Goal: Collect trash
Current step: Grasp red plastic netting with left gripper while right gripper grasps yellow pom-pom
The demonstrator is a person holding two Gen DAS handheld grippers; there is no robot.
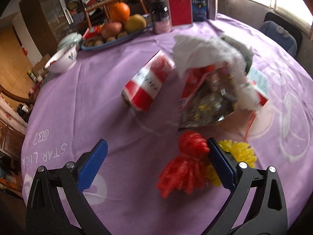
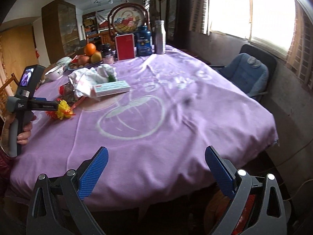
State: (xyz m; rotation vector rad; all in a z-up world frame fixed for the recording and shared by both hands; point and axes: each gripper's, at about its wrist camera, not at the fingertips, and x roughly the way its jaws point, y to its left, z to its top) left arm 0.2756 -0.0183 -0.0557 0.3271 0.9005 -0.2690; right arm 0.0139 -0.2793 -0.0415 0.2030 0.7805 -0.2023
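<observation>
Trash lies on the purple tablecloth (image 1: 88,101). In the left wrist view a red mesh scrubber (image 1: 185,164) lies just inside the right finger of my left gripper (image 1: 156,156), which is open and low over the cloth. A yellow scrubber (image 1: 238,152) lies behind that finger. Beyond are a red-and-white carton (image 1: 146,86), a foil snack bag (image 1: 207,101), a crumpled white plastic bag (image 1: 207,52) and a small white box (image 1: 260,86). My right gripper (image 2: 156,166) is open and empty over the table's near edge, far from the trash pile (image 2: 93,82).
A fruit tray (image 1: 117,33), white bowls (image 1: 62,58), a red box (image 1: 180,7), dark bottles (image 1: 199,4) and a metal bottle (image 1: 212,2) stand at the far side. A blue-cushioned chair (image 2: 246,74) stands by the window wall. The left hand-held gripper body (image 2: 25,90) shows in the right wrist view.
</observation>
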